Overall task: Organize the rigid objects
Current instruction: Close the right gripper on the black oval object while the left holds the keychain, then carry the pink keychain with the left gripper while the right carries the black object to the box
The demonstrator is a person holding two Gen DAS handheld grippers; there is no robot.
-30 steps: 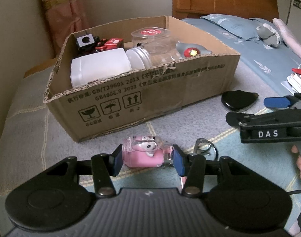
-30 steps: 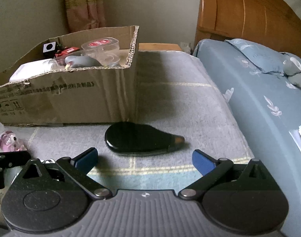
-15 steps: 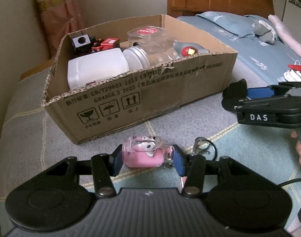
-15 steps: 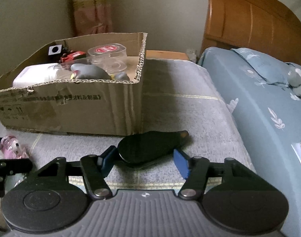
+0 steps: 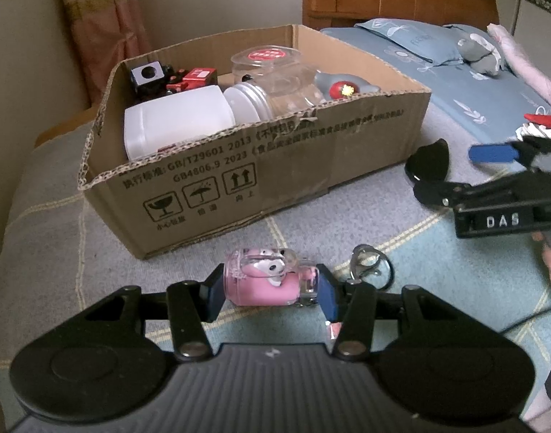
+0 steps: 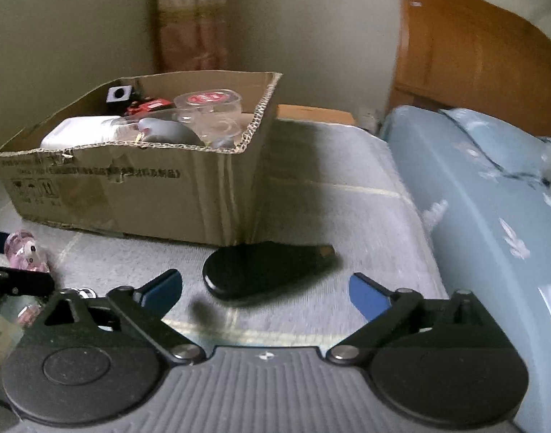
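Two tools busy: left tool (image 5: 270, 288) clamps pink case (image 5: 264, 278), right tool (image 6: 264, 288) wide open around black piece (image 6: 261, 270); next close, lift toward box (image 5: 261, 166) at 12 o'clock.

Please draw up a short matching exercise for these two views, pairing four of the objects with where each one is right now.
Things:
1. pink charm case
2. black teardrop-shaped object
3. white plastic jar
4. metal clasp ring

Places:
A. lying on its side inside the cardboard box
B. on the blanket beside the left claw's right finger
C. between the pads of the left claw
D. in front of the spread fingers of the right claw

Pairs: 1-C, 2-D, 3-A, 4-B
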